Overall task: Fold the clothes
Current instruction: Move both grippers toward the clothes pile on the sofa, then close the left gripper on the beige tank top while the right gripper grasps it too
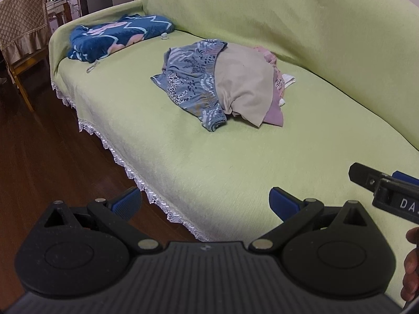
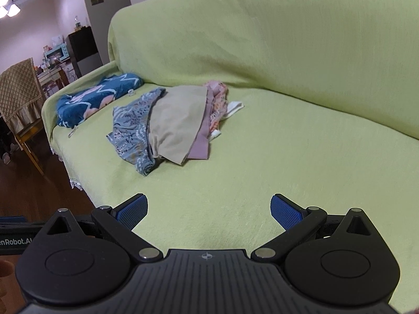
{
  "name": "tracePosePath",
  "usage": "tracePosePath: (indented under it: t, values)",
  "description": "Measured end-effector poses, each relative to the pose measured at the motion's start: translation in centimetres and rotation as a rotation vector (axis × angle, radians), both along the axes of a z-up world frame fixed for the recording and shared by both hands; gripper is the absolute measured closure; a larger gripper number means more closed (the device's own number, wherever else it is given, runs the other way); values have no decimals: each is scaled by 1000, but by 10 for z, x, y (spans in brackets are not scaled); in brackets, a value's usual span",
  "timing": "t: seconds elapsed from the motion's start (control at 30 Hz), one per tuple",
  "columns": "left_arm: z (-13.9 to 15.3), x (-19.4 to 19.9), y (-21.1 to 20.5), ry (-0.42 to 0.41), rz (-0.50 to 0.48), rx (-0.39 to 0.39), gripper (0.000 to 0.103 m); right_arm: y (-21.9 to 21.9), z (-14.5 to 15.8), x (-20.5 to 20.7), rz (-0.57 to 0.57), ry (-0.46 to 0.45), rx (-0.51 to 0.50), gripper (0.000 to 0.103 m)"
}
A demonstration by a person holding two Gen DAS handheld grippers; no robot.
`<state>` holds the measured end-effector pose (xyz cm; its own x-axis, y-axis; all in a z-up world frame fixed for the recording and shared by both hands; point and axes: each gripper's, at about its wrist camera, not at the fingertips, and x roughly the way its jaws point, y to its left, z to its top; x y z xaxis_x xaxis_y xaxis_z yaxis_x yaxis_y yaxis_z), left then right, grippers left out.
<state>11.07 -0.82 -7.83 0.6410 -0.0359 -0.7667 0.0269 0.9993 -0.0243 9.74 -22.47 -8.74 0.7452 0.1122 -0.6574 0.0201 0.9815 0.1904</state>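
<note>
A pile of clothes lies on the green-covered sofa seat (image 1: 209, 172): a blue patterned garment (image 1: 189, 83), a beige one (image 1: 243, 83) on top, and a mauve one (image 1: 275, 112) under its right edge. The same pile shows in the right wrist view, with the blue garment (image 2: 131, 130), the beige one (image 2: 175, 120) and pink floral cloth (image 2: 217, 96) behind. My left gripper (image 1: 207, 204) is open and empty over the seat's front edge, well short of the pile. My right gripper (image 2: 209, 212) is open and empty over the seat; it shows at the right of the left wrist view (image 1: 387, 188).
A dark blue patterned blanket (image 1: 117, 36) lies at the sofa's far left end. The seat cover has a white lace fringe (image 1: 117, 154) above a dark wooden floor (image 1: 39, 157). A chair with a quilted brown cover (image 1: 21, 23) stands left of the sofa.
</note>
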Motion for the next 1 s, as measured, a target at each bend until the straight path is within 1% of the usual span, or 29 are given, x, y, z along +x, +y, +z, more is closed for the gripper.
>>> tracePosePath:
  t: [0.1,0.27,0.43,0.53,0.6,0.67,0.73,0.77,0.8,0.83,0.9,0.97,1.0]
  values:
    - [-7,10,-1,9,-6,-2,1,-2,-6,8,2,3,-1,0]
    - [-18,26,-3,23,-15,-7,1,-2,-13,21,17,-20,-11,0]
    - [-29,42,-5,36,-24,-11,1,-5,-22,38,22,-2,-7,0]
    - [-32,51,-7,0,-36,-24,1,-7,-29,51,18,10,-9,1]
    - [-37,56,-10,-24,-63,-20,1,-11,-34,61,25,21,-3,5]
    - [-42,62,-17,-57,-112,14,3,-15,-41,71,36,32,13,9]
    - [-49,69,-28,-91,-164,66,12,-20,-47,81,55,32,38,10]
    - [-54,73,-34,-107,-187,95,15,-23,-50,86,62,30,54,10]
    - [-58,78,-40,-123,-211,125,20,-27,-53,91,68,27,72,10]
    - [-63,82,-46,-140,-234,154,23,-30,-55,96,72,27,93,11]
    - [-72,90,-57,-172,-281,212,24,-37,-61,108,79,26,151,12]
    - [-81,99,-69,-204,-327,269,32,-44,-66,122,91,27,211,15]
    - [-85,105,-71,-212,-343,286,40,-46,-68,129,100,30,240,18]
